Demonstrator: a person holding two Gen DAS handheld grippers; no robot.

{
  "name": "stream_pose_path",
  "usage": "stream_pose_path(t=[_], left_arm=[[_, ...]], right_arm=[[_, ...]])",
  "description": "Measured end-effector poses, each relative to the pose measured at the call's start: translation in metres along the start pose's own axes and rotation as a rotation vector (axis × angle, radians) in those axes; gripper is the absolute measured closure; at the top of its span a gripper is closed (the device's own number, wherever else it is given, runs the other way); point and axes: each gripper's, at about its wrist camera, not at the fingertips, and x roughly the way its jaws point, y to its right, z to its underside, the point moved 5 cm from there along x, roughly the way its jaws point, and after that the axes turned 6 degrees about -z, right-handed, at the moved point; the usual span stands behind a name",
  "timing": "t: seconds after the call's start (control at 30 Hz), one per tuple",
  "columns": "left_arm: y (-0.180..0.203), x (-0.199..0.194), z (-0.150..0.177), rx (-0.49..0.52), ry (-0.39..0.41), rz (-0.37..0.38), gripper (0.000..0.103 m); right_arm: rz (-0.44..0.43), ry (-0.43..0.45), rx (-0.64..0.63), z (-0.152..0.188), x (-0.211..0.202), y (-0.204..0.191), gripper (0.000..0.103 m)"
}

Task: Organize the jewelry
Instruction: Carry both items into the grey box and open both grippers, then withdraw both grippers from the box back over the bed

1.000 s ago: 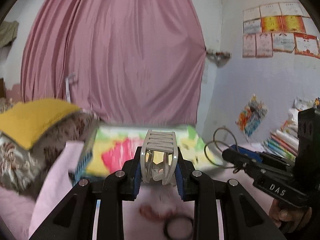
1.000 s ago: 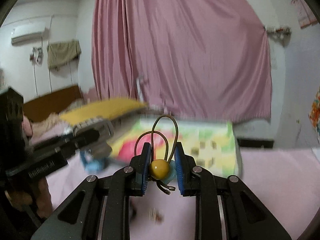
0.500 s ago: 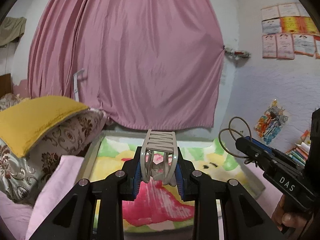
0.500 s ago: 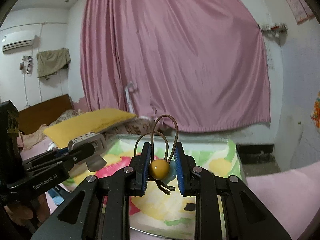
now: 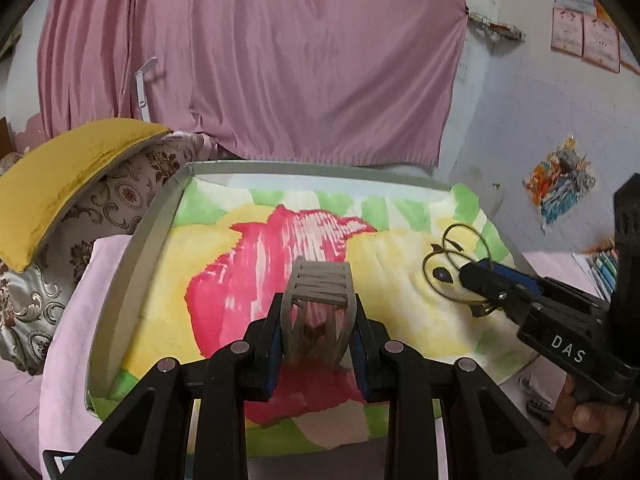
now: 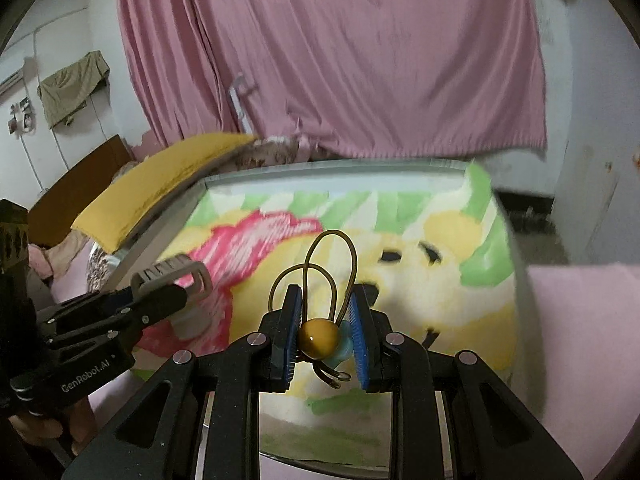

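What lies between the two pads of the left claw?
A grey slatted hair clip sits clamped between the blue pads of the left claw, shown plainly in the left wrist view.

grey slatted clip (image 5: 318, 304): upright, clamped | elastic tie (image 6: 320, 312): mustard bead, possibly teal one, clamped

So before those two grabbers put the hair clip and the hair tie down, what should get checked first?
1. Left gripper clamped on the grey claw clip: ok.
2. Right gripper clamped on the hair tie at its yellow bead: ok.
3. Hair tie's loops free, not snagged on the fingers: ok.
4. The two grippers apart, not touching: ok.
5. Painted tray under both grippers, bare where they point: ok.
6. A proper jewelry holder to sort into: cannot tell, none in view.
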Motion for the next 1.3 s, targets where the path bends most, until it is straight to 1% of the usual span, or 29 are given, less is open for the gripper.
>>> stream_pose_path(t=[0.1,0.27,0.33,0.4,0.47,0.53,0.57,0.63,0.67,0.7,0.77,0.83,0.9,0.93,0.97,1.0,1.03,1.07,1.17,1.2,1.3], left_arm=[[0.002,0.0,0.001,0.009,-0.016,0.004,0.076],[0.0,0.004,0.002,-0.002,-0.047,0.02,0.076],[-0.001,0.004,0.002,-0.006,-0.052,0.023,0.076],[-0.002,0.004,0.002,-0.012,-0.056,0.03,0.076],[-0.002,0.005,0.003,-0.018,-0.065,0.036,0.075],[-0.003,0.004,0.005,-0.031,-0.072,0.051,0.073],[-0.003,0.003,0.006,-0.033,-0.07,0.057,0.071],[-0.002,-0.004,0.007,-0.04,-0.048,0.072,0.065],[-0.002,-0.006,0.007,-0.043,-0.039,0.078,0.056],[-0.002,-0.012,0.007,-0.05,-0.018,0.09,0.046],[-0.002,-0.023,0.007,-0.062,0.029,0.103,0.042],[-0.002,-0.031,0.006,-0.058,0.06,0.103,0.04],[-0.002,-0.04,0.008,-0.056,0.085,0.101,0.034],[-0.002,-0.045,0.009,-0.058,0.102,0.099,0.031],[-0.003,-0.05,0.01,-0.061,0.12,0.094,0.026],[-0.004,-0.054,0.011,-0.065,0.136,0.089,0.023],[-0.005,-0.059,0.012,-0.069,0.153,0.084,0.023],[-0.006,-0.065,0.014,-0.071,0.17,0.077,0.02],[-0.01,-0.079,0.02,-0.081,0.207,0.055,0.006],[-0.012,-0.085,0.023,-0.091,0.229,0.047,0.004],[-0.016,-0.101,0.03,-0.107,0.273,0.033,0.001]], right_arm=[[-0.004,-0.043,0.021,0.011,0.005,0.0,0.082],[-0.004,-0.045,0.03,0.015,0.008,-0.001,0.08],[-0.011,-0.045,0.037,0.016,0.008,-0.001,0.076],[-0.008,-0.035,0.04,0.015,0.002,0.0,0.061],[-0.005,-0.02,0.039,0.013,-0.005,-0.001,0.057],[0.01,0.006,0.027,0.013,-0.014,-0.003,0.056],[0.014,0.019,0.025,0.012,-0.018,-0.004,0.054],[0.019,0.05,0.021,0.012,-0.029,-0.005,0.045],[0.022,0.06,0.019,0.012,-0.034,-0.005,0.037],[0.032,0.078,0.011,0.012,-0.039,-0.005,0.031],[0.052,0.114,-0.009,0.013,-0.052,-0.007,0.029],[0.066,0.159,-0.018,0.015,-0.065,-0.01,0.022],[0.07,0.204,-0.024,0.015,-0.078,-0.012,0.01],[0.076,0.226,-0.03,0.016,-0.085,-0.013,0.008],[0.084,0.247,-0.039,0.017,-0.092,-0.014,0.005],[0.092,0.267,-0.048,0.018,-0.099,-0.015,0.003],[0.096,0.283,-0.053,0.019,-0.104,-0.016,0.002],[0.1,0.304,-0.06,0.02,-0.111,-0.017,0.002],[0.098,0.341,-0.073,0.027,-0.128,-0.021,0.002],[0.099,0.351,-0.08,0.03,-0.133,-0.023,0.002],[0.102,0.382,-0.097,0.039,-0.148,-0.028,0.002]])
